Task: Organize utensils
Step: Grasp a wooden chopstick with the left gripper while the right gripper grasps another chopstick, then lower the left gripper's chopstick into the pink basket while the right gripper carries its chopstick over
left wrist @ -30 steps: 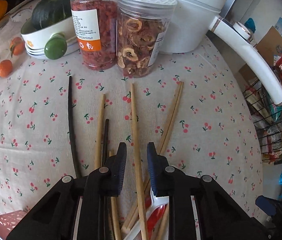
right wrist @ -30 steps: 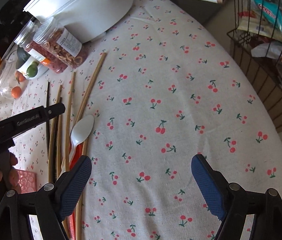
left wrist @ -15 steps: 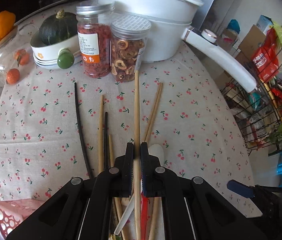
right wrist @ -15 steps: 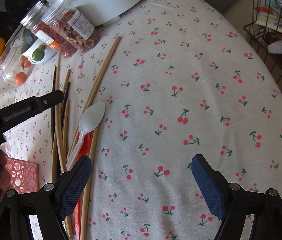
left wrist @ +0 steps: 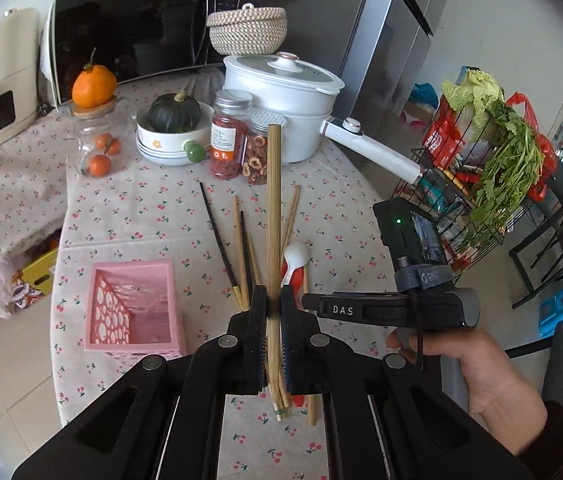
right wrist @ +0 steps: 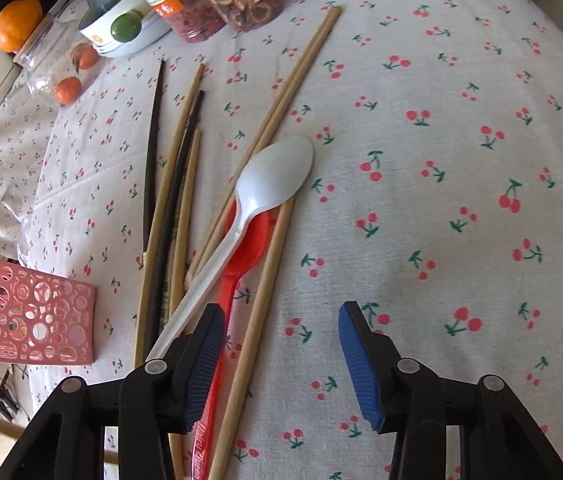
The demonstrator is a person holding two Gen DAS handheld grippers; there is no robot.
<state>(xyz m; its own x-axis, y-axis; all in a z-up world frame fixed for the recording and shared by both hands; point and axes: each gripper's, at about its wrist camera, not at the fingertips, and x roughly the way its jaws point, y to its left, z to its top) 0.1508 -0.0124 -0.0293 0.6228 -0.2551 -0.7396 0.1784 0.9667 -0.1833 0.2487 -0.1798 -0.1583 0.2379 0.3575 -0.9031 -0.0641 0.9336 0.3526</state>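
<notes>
The left gripper (left wrist: 273,312) has its jaws clamped on one bamboo chopstick (left wrist: 274,200), which stands clear of the surface and runs straight out along the gripper's line, its free end toward the far edge. The pink basket (left wrist: 133,308), the likely holder for the utensils, sits just left of those jaws near the surface's near-left corner, its open mouth facing up. So the relation that matters is this: the chopstick's long axis lies along the jaws, roughly level, while the basket opens upward and off to the left; in my judgement the stick must be carried left and tipped end-down before it can drop in.

The right gripper (right wrist: 281,364) hangs over the remaining pile with its jaws part open; they have just been closing. Between them lies one tan chopstick (right wrist: 269,264) (nothing is pinched yet, and the pads do not press on it). The white spoon (right wrist: 265,184) and red spoon (right wrist: 237,256) lie crossed over each other just at its left jaw, with more tan and dark chopsticks fanned out further left. All run lengthwise toward the far edge, roughly in line with the jaws, so a sideways pinch suits them.
</notes>
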